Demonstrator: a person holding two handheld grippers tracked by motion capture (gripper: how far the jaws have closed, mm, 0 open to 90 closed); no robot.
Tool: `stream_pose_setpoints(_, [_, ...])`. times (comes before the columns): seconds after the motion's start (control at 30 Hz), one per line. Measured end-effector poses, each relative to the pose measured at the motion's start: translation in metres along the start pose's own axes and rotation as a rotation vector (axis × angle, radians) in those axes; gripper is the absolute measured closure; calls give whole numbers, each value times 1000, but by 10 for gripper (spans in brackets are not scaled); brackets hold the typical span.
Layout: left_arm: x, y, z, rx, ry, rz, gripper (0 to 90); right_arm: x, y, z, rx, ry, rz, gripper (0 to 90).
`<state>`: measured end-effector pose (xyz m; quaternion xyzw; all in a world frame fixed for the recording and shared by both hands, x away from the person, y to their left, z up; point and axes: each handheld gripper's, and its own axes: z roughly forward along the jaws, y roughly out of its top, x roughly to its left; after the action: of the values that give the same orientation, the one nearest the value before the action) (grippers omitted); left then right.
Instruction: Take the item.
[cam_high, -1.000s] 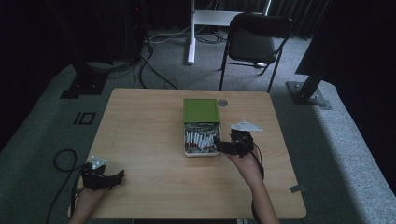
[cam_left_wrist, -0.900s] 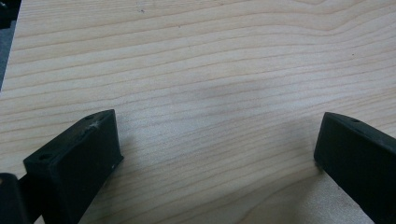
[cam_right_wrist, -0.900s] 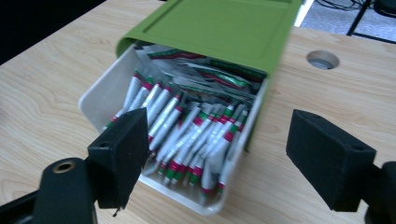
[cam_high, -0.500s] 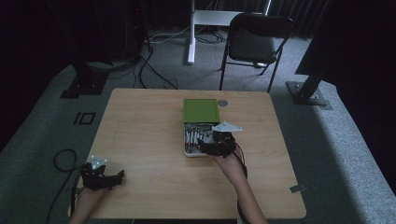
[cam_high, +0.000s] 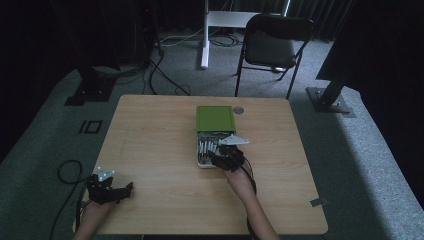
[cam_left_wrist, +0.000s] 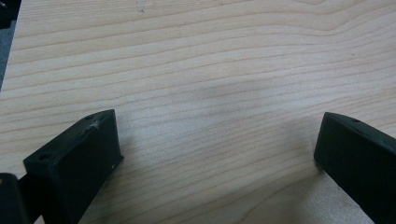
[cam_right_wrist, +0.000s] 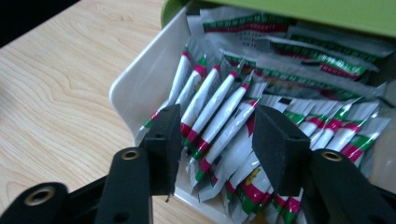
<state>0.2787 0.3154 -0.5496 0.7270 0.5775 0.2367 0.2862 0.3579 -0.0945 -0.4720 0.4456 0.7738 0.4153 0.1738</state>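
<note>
Since a second ago the right gripper (cam_high: 222, 159) has moved left and down into the near end of the white box (cam_high: 199, 161) at mid-table, its jaws closing partway around several slim sachets (cam_right_wrist: 219, 119) without visibly pinching them. Behind it lies the green lid (cam_high: 215, 118). At the near left corner, the left gripper (cam_high: 111, 188) rests with jaws wide over bare table (cam_left_wrist: 210, 70).
</note>
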Motion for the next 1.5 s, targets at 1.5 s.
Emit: stream_pose_setpoints(1.5, [0, 0, 0, -2, 0, 0, 11, -4, -17, 6, 41, 12, 82, 886])
